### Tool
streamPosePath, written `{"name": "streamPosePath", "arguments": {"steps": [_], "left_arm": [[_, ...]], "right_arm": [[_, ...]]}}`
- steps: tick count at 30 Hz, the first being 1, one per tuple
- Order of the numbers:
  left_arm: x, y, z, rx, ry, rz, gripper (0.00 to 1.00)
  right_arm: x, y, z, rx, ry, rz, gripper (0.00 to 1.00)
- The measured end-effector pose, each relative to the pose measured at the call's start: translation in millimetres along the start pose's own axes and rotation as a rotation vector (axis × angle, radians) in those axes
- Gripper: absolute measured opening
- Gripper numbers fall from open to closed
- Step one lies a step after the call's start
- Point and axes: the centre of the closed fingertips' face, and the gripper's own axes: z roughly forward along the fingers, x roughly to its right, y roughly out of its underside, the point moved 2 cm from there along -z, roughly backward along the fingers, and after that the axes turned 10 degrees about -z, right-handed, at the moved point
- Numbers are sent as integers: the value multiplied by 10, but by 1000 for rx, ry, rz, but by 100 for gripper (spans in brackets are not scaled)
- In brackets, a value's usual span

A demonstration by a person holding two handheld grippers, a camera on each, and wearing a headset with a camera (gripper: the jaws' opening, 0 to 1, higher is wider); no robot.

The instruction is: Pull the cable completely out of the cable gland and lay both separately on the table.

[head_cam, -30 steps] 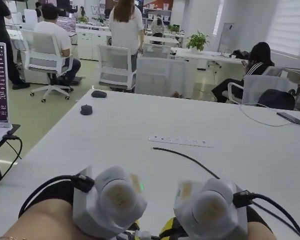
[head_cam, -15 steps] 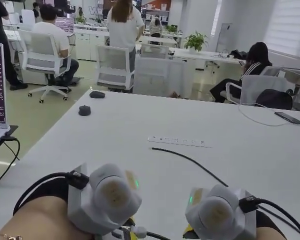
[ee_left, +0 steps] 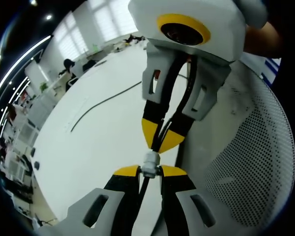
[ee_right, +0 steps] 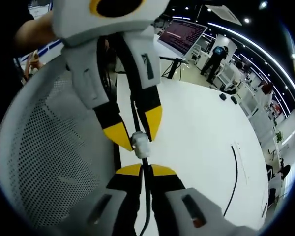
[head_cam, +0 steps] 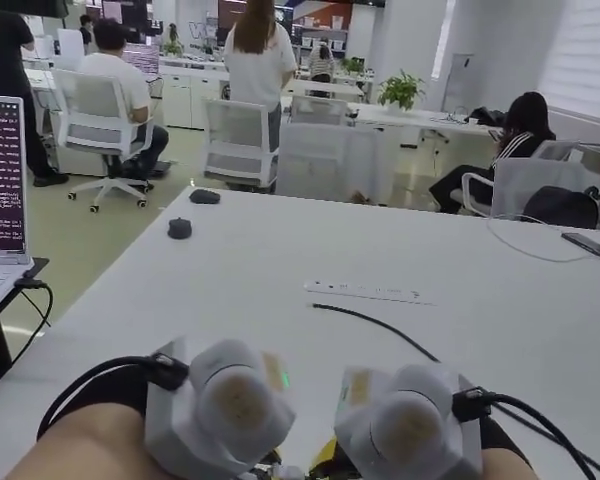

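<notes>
Cable gland is sitting right between my two grippers, up in the air by the near edge of the white table. My left gripper has its yellow tips pinched on the little white gland from both sides. My right gripper comes at it nose to nose from 12 o'clock in the left gripper view. Its tips are squeezed on the black cable just beside the gland. The tips of the two grippers are almost touching. Black cable comes out of both ends of the gland, so it's not pulled out yet.

Head view has both white gripper bodies down at 6 o'clock, with my forearms behind them. Straight ahead at 12 o'clock a white power strip lies flat on the table. A thin black wire lies just in front of it, trailing off toward 4 o'clock. Can't tell if that's the same cable I'm holding. A dark mouse sits out at 11 o'clock, and a laptop with its screen lit is off at 9 o'clock.
</notes>
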Motion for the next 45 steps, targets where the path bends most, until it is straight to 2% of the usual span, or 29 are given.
{"name": "streamPosePath", "arguments": {"steps": [8, 12, 14, 15, 16, 18, 22, 24, 26, 27, 28, 29, 32, 36, 42, 44, 45], "left_arm": [[-78, 26, -25, -2, -17, -10, 16], [-103, 30, -33, -1, -23, -12, 16], [-110, 23, -35, 2, -25, -12, 16], [-114, 22, -37, 1, -28, -12, 16], [-114, 21, -37, 0, -28, -9, 16], [-113, 15, -34, 3, -27, -10, 16], [-107, 8, -32, 4, -27, -6, 16], [-88, -5, -31, 10, -21, -7, 16], [-80, -9, -32, 13, -21, -7, 16], [-82, -7, -33, 13, -22, -8, 16], [-84, 2, -36, 10, -22, -9, 16], [-87, 3, -39, 12, -23, -10, 16], [-92, 10, -51, 16, -25, -15, 16], [-125, 27, -76, 17, -32, -21, 16], [-133, 26, -87, 19, -36, -23, 16], [-122, 23, -84, 20, -32, -23, 16], [-121, 20, -82, 20, -34, -16, 16]], "right_arm": [[48, 260, -12, -61, 17, 37, 3], [53, 396, -6, -112, 23, 50, 3], [34, 446, 5, -140, 9, 67, 5], [35, 441, 9, -142, 7, 66, 10], [51, 400, 9, -127, 19, 66, 17], [68, 258, 17, -80, 26, 60, 24], [87, -39, 45, -1, 29, -13, 22], [84, -110, 47, 13, 28, -29, 20], [68, -163, 49, 32, 15, -45, 12], [62, -159, 52, 31, 8, -48, 5], [68, -141, 66, 20, 10, -55, 4], [72, -113, 61, 6, 11, -64, 4], [76, -84, 59, 11, 11, -46, 4], [91, 69, 55, -36, 19, -33, 3], [95, 225, 33, -74, 23, 16, 4], [90, 222, 35, -82, 23, 15, 8], [102, 178, 36, -71, 34, 3, 16]]}}
